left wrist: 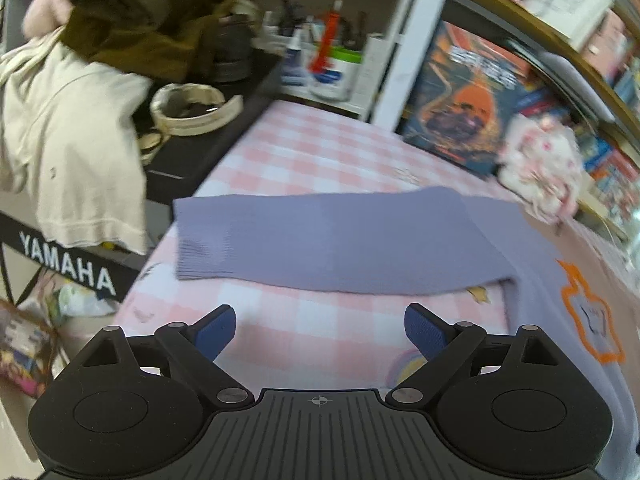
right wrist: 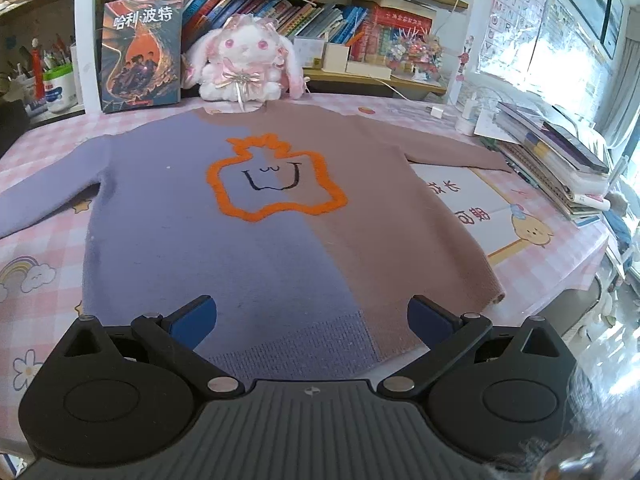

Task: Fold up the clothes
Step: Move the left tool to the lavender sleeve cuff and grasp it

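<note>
A half-purple, half-brown sweater [right wrist: 256,232] with an orange outline on its chest lies spread flat on a pink checked tablecloth [right wrist: 44,240]. Its brown sleeve [right wrist: 456,152] reaches right toward stacked books. In the left wrist view the purple sleeve [left wrist: 320,240] stretches across the cloth, cuff at the left. My left gripper [left wrist: 320,330] hovers open just short of that sleeve, nothing between its blue pads [left wrist: 216,332]. My right gripper [right wrist: 312,320] is open above the sweater's hem, empty.
A plush rabbit [right wrist: 240,68] and a boxed book [right wrist: 140,48] stand behind the collar. Stacked books [right wrist: 560,160] and a white printed sheet [right wrist: 480,208] lie at the right. A keyboard [left wrist: 68,268] draped with clothes [left wrist: 72,140] stands left of the table.
</note>
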Motion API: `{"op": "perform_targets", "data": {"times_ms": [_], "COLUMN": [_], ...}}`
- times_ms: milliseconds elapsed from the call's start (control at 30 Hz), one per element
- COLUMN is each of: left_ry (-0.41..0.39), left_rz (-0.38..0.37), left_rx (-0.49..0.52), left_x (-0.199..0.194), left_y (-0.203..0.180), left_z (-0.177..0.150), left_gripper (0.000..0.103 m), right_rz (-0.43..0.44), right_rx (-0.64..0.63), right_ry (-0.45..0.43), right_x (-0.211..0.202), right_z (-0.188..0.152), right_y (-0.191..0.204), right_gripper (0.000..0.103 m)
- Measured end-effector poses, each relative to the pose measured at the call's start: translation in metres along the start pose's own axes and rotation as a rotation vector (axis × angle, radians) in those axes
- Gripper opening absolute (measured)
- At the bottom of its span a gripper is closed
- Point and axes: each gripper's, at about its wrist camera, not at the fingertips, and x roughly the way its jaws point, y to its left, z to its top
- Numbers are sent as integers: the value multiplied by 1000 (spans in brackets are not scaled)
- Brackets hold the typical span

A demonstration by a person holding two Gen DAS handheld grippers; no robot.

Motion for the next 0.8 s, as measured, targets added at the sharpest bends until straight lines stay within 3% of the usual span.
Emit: {"op": "perform_targets", "data": {"times_ms": [300,433,567,800], "left_ry": [-53,-95,-130,-129], "left_rz": [47,69,38,-106], "left_rx": [-145,-231,-300,-428], "left_x": [7,9,17,37], "left_y": [29,43,50,48], "left_z": [5,9,15,24], "left_gripper": [93,88,86,85], "right_rz": [-15,-23,-42,-55], "right_rx": [-11,-24,-23,-31], "right_ry": [26,40,57,81], "right_x": [2,3,3,4], "right_z": [-3,-5,-6,-9], "right_y": [-2,-4,-8,-12], "right_gripper": [103,103,103,103]}}
